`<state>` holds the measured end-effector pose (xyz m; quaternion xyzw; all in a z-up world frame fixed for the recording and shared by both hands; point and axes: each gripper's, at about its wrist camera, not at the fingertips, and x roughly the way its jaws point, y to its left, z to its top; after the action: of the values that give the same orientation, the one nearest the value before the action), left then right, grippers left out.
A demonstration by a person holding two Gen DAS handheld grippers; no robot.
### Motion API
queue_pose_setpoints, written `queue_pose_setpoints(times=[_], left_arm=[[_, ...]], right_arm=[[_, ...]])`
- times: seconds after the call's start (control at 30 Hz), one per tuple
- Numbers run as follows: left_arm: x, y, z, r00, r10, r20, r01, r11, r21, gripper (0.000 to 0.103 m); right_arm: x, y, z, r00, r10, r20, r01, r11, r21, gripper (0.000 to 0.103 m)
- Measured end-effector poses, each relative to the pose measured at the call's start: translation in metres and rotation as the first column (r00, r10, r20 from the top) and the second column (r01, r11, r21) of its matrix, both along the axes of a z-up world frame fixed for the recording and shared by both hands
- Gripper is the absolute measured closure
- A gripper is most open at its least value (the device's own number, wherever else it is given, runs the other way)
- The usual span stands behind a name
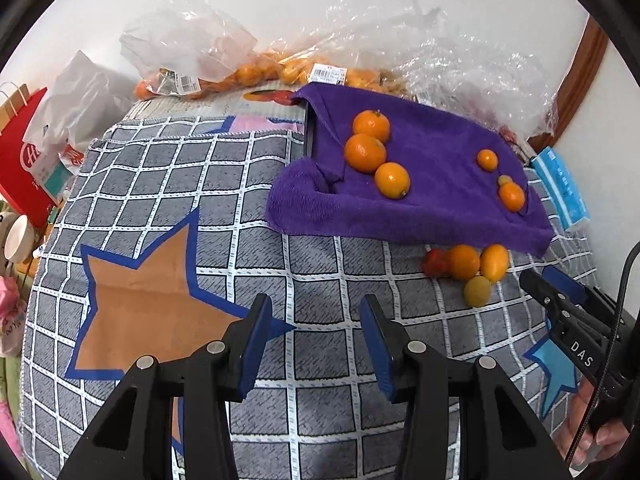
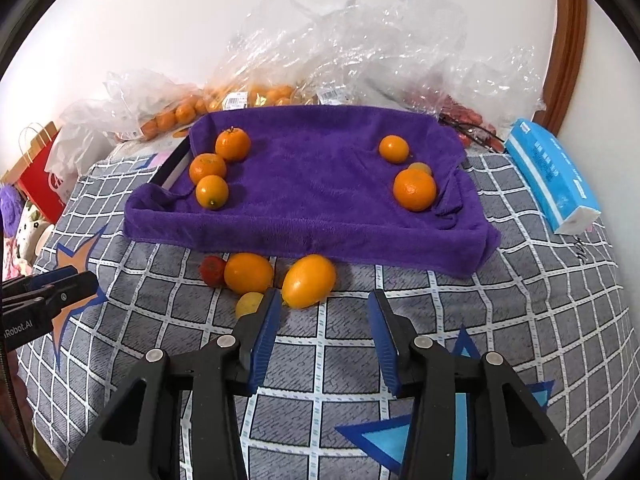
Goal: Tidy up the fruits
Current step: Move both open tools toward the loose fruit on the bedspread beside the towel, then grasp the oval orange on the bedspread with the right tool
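A purple towel (image 2: 320, 184) lies over a tray on the checked cloth. Three oranges (image 2: 212, 192) sit at its left end; two oranges (image 2: 414, 189) and a small yellowish fruit sit at its right end. In front of the towel lie a red fruit (image 2: 212, 270), a round orange (image 2: 249, 273), an oval orange fruit (image 2: 309, 281) and a small yellow fruit (image 2: 249, 304). My right gripper (image 2: 324, 296) is open just short of the oval fruit, nothing between its fingers. My left gripper (image 1: 316, 304) is open over bare cloth, left of the loose fruits (image 1: 463, 262).
Clear bags of oranges (image 2: 180, 114) and crumpled plastic wrap (image 2: 360, 52) fill the back along the wall. A blue tissue pack (image 2: 552, 176) lies right of the towel. A red paper bag (image 1: 20, 160) and a mug (image 1: 18, 238) stand off the left edge.
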<state>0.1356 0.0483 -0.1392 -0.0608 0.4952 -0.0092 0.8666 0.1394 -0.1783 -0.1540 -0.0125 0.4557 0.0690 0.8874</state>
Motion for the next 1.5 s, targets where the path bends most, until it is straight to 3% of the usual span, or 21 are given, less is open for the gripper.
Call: queue_pose_setpoints(times=[0.5, 0.93, 1.0, 1.13, 1.37, 1.5], left_arm=[[0.024, -0.001, -0.026, 0.999, -0.024, -0.047, 0.026, 0.999, 0.042, 0.060], [0.024, -0.008, -0.028, 0.997, -0.070, -0.033, 0.070, 0.997, -0.010, 0.060], [0.024, -0.010, -0.027, 0.997, -0.077, -0.031, 0.077, 0.997, -0.012, 0.060], [0.025, -0.016, -0.025, 0.995, -0.092, -0.021, 0.092, 0.995, -0.031, 0.060], [0.035, -0.046, -0.025, 0.984, -0.175, -0.018, 0.174, 0.983, -0.058, 0.060], [0.042, -0.062, -0.031, 0.975, -0.219, -0.031, 0.217, 0.974, -0.069, 0.060]], right_arm=[[0.029, 0.002, -0.022, 0.999, 0.004, -0.050, -0.003, 1.000, 0.031, 0.059], [0.043, 0.009, -0.032, 0.996, 0.040, -0.086, -0.031, 0.995, 0.096, 0.059], [0.043, 0.007, -0.032, 0.995, 0.053, -0.089, -0.041, 0.991, 0.126, 0.067], [0.035, 0.004, -0.025, 0.998, 0.033, -0.054, -0.031, 0.999, 0.042, 0.068], [0.023, -0.027, -0.022, 0.997, -0.026, -0.070, 0.022, 0.998, -0.052, 0.067], [0.019, -0.038, -0.029, 0.996, -0.035, -0.083, 0.031, 0.998, -0.057, 0.067]])
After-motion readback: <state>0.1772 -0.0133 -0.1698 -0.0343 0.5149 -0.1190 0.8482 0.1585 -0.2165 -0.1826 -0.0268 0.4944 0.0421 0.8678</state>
